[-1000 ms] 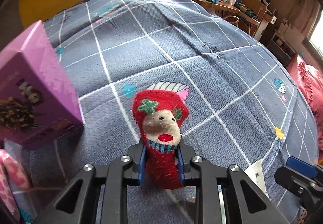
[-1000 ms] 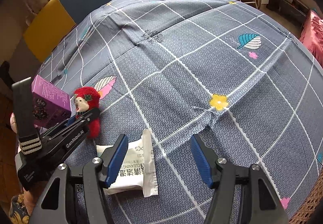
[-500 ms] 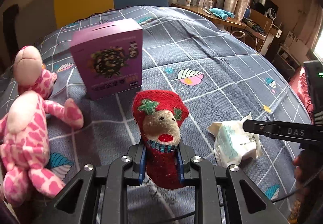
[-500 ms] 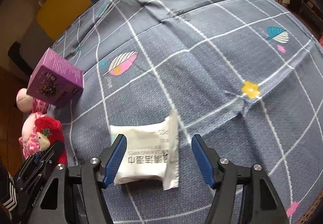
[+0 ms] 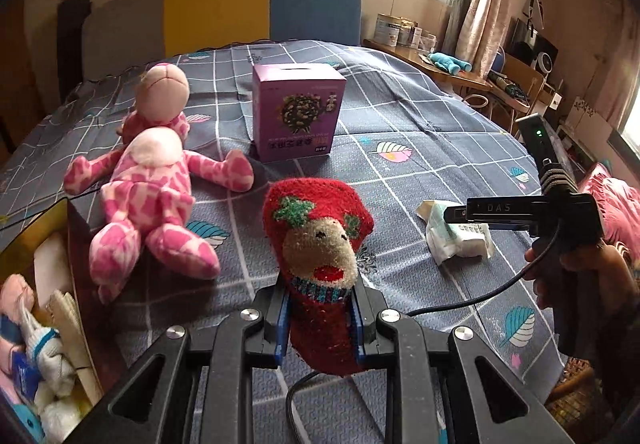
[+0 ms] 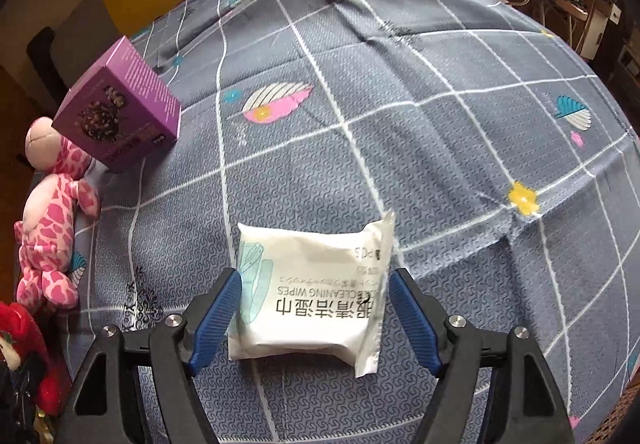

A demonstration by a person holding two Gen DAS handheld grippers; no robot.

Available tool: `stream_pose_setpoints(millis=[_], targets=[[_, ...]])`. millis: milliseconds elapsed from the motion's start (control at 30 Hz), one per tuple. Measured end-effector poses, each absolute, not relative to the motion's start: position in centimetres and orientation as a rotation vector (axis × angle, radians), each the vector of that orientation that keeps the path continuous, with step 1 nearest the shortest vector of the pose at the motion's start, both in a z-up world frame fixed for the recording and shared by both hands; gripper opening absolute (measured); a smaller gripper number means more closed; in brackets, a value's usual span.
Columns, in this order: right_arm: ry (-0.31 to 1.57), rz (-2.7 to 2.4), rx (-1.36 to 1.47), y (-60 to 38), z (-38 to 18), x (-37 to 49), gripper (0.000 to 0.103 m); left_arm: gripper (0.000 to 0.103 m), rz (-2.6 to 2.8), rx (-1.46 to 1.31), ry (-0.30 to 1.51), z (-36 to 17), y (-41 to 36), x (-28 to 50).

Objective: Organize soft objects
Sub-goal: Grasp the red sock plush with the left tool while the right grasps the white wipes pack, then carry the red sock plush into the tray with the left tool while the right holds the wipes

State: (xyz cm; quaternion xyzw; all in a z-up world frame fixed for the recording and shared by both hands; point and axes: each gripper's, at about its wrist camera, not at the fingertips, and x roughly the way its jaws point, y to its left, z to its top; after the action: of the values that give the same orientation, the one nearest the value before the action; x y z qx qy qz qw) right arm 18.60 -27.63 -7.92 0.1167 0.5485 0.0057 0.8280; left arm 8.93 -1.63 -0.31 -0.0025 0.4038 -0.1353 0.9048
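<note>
My left gripper (image 5: pixel 319 318) is shut on a red plush sock doll (image 5: pixel 320 240) with a tan face and green holly, held above the bed. A pink spotted plush toy (image 5: pixel 148 180) lies on the blue checked bedspread (image 5: pixel 420 116) to the left; the same pink plush toy (image 6: pixel 48 220) shows at the left edge of the right wrist view. My right gripper (image 6: pixel 316 318) hangs over a white pack of cleaning wipes (image 6: pixel 312 292); its jaws are opening, the pack lies between the blue pads (image 6: pixel 216 316) and they stand apart from it. From the left wrist view the wipes pack (image 5: pixel 456 236) lies under the right gripper (image 5: pixel 460 214).
A purple carton (image 5: pixel 298 112) stands upright behind the doll. An open box (image 5: pixel 74 244) holding several soft items sits at the lower left edge. A yellow and blue headboard (image 5: pixel 260 8) backs the bed. A cluttered desk (image 5: pixel 460 64) and a person's hand (image 5: pixel 576 268) are at right.
The left gripper swung left and rose with the doll, bringing the pink plush and the open box into view. The right gripper's jaws widened and settled around the wipes pack.
</note>
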Motion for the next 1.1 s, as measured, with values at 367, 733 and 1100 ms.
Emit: stream_pose_setpoints(millis=[367, 733, 1100], targets=[[1.14, 0.013, 0.161, -25.8, -8.4, 18.8, 0.083, 0.024, -0.175, -0.053, 0.797, 1.4, 2.7, 5.2], [1.122, 0.045, 0.103, -24.3, -8.7, 19.0, 0.083, 0.024, -0.037, -0.073, 0.779, 2.3, 7.0, 2.7], [1.105, 0.037, 0.077, -24.0, -8.8, 18.6, 0.085, 0.024, 0.017, -0.102, 0.773, 2.3, 9.5, 1.3]])
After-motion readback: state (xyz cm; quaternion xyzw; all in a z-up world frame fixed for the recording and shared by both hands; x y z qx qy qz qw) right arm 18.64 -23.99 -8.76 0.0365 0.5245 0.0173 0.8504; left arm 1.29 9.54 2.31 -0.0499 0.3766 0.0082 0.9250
